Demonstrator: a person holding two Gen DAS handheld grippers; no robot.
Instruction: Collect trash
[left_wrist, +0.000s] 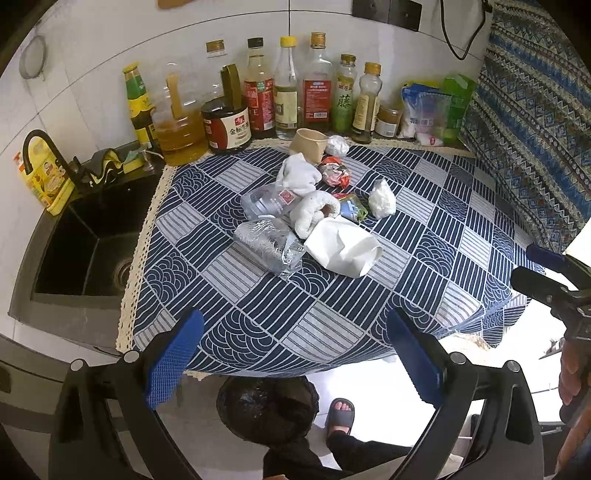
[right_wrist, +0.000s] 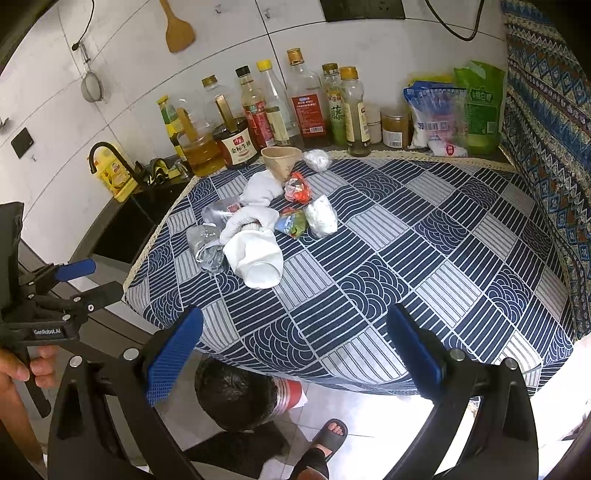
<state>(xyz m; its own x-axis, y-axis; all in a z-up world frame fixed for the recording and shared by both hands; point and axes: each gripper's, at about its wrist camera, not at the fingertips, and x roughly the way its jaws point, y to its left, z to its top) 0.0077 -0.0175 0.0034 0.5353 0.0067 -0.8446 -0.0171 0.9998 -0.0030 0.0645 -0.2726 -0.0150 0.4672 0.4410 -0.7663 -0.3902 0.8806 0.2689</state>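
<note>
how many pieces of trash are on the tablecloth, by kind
Paper cups: 2 (brown, white)
Crushed clear plastic bottles: 2
White tissue or cloth wads: 4
Colourful wrappers: 2
Total: 10

Both wrist views overlook the same tablecloth (left_wrist: 332, 314) from its near edge.

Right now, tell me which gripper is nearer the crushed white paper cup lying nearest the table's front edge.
Left, narrowly. The left gripper hangs open just left of the crushed white paper cup; the right gripper sits open farther right.
</note>
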